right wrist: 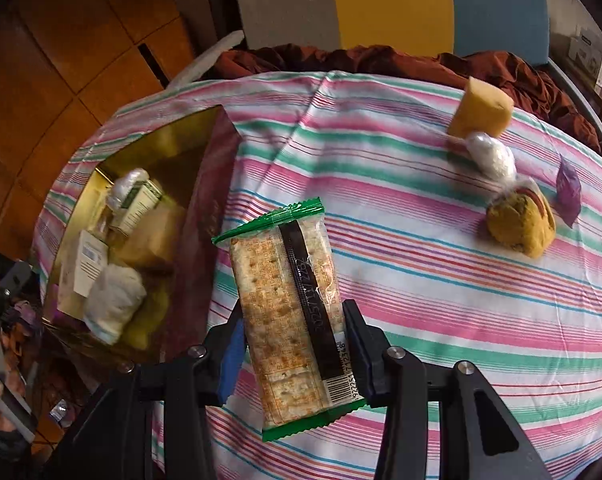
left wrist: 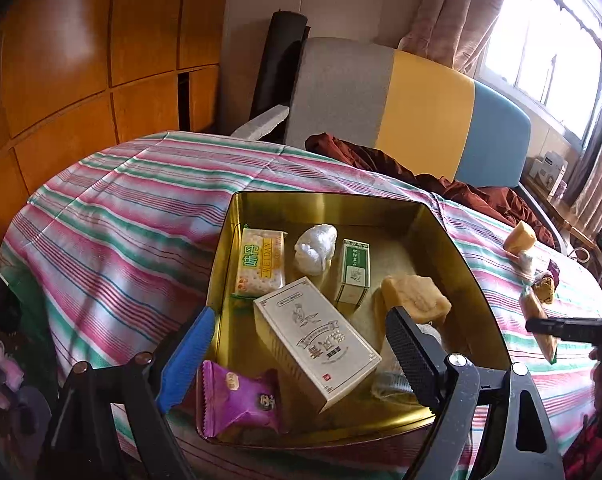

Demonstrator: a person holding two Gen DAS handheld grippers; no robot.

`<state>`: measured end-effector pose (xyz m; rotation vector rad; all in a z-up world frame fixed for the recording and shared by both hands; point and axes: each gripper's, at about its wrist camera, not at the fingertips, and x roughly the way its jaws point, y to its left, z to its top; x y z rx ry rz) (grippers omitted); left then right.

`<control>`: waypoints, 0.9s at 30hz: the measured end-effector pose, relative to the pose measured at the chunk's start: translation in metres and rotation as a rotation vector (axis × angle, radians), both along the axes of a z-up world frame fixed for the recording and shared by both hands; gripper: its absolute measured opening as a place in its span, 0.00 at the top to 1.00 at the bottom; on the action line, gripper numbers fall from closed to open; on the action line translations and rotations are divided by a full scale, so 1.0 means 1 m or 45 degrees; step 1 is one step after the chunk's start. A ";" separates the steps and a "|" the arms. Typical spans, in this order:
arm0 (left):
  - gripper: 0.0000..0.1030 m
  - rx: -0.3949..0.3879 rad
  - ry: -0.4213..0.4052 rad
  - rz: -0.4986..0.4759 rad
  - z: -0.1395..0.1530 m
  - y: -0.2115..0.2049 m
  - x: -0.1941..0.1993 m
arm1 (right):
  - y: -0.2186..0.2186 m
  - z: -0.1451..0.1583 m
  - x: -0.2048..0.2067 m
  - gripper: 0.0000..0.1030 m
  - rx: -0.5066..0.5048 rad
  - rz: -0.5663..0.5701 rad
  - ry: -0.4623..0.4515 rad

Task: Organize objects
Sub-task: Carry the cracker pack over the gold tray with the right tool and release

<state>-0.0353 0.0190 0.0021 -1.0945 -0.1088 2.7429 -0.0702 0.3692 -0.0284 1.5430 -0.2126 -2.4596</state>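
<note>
Cracker pack (right wrist: 291, 320), green-edged wrapper w/ barcode side up, sits clamped between the right gripper's (right wrist: 295, 344) two pads, lifted clear of the striped cloth (right wrist: 441, 312), just right of the gold tin (right wrist: 221, 184).

Left wrist view: left gripper (left wrist: 297, 354) hangs over the tin's near end, jaws spread wide, nothing pinched; blue pad (left wrist: 187, 360) at the tin's left wall, black pad (left wrist: 411, 354) over its right side. Inside the tin (left wrist: 453, 248): 2nd cracker pack (left wrist: 261, 268) at back left, white crumpled wad (left wrist: 316, 249) next to it, small green-and-white box (left wrist: 353, 272) upright to the right, big white box (left wrist: 317, 342) lying tilted in the middle, yellow sponge chunk (left wrist: 415, 294) on the right, purple snack packet (left wrist: 239, 402) at the near left corner, partly over the rim. On the cloth (left wrist: 113, 216) far right: another sponge piece (left wrist: 520, 237) plus a few small items, too small to tell.

Right wrist view: tin on the left, holding boxes & a white bundle (right wrist: 115, 304). Loose on the cloth at upper right, well apart from the tin: yellow sponge block (right wrist: 481, 108), white wrapped wad (right wrist: 493, 156) touching it, round yellow-brown wrapped item (right wrist: 519, 228), purple packet (right wrist: 569, 190).
</note>
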 end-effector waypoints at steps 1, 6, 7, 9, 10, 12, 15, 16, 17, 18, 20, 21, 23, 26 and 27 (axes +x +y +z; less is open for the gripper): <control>0.15 0.006 -0.004 0.006 -0.001 -0.002 0.000 | -0.009 0.004 -0.003 0.56 -0.013 0.015 0.014; 0.15 0.019 -0.015 0.018 -0.005 -0.011 0.003 | -0.059 0.029 -0.021 0.56 -0.055 0.116 0.069; 0.15 0.020 -0.015 0.021 -0.005 -0.012 0.003 | -0.069 0.033 -0.018 0.56 -0.058 0.135 0.074; 0.15 0.026 -0.013 0.029 -0.005 -0.016 0.004 | -0.088 0.038 -0.024 0.56 -0.059 0.168 0.079; 0.15 0.031 -0.015 0.033 -0.005 -0.018 0.004 | -0.099 0.038 -0.028 0.56 -0.056 0.182 0.080; 0.15 0.045 -0.018 0.042 -0.006 -0.022 0.006 | -0.117 0.037 -0.037 0.56 -0.053 0.201 0.073; 0.15 0.061 -0.025 0.055 -0.007 -0.029 0.008 | -0.140 0.029 -0.053 0.56 -0.052 0.215 0.048; 0.14 0.064 -0.028 0.060 -0.008 -0.031 0.009 | -0.145 0.027 -0.057 0.56 -0.048 0.212 0.039; 0.15 0.066 -0.031 0.066 -0.009 -0.034 0.010 | -0.151 0.023 -0.062 0.56 -0.046 0.207 0.028; 0.15 0.070 -0.031 0.074 -0.009 -0.037 0.011 | -0.155 0.019 -0.064 0.56 -0.050 0.200 0.017; 0.14 0.077 -0.035 0.087 -0.010 -0.041 0.011 | -0.161 0.013 -0.074 0.56 -0.058 0.170 -0.005; 0.14 0.079 -0.037 0.094 -0.010 -0.043 0.011 | -0.162 0.009 -0.078 0.56 -0.063 0.158 -0.021; 0.14 0.085 -0.044 0.104 -0.012 -0.046 0.011 | -0.170 0.002 -0.084 0.55 -0.091 0.143 -0.052; 0.14 0.084 -0.051 0.111 -0.013 -0.048 0.012 | -0.171 -0.009 -0.093 0.52 -0.146 0.104 -0.112; 0.14 0.085 -0.053 0.112 -0.013 -0.048 0.012 | -0.171 -0.011 -0.093 0.50 -0.193 0.105 -0.125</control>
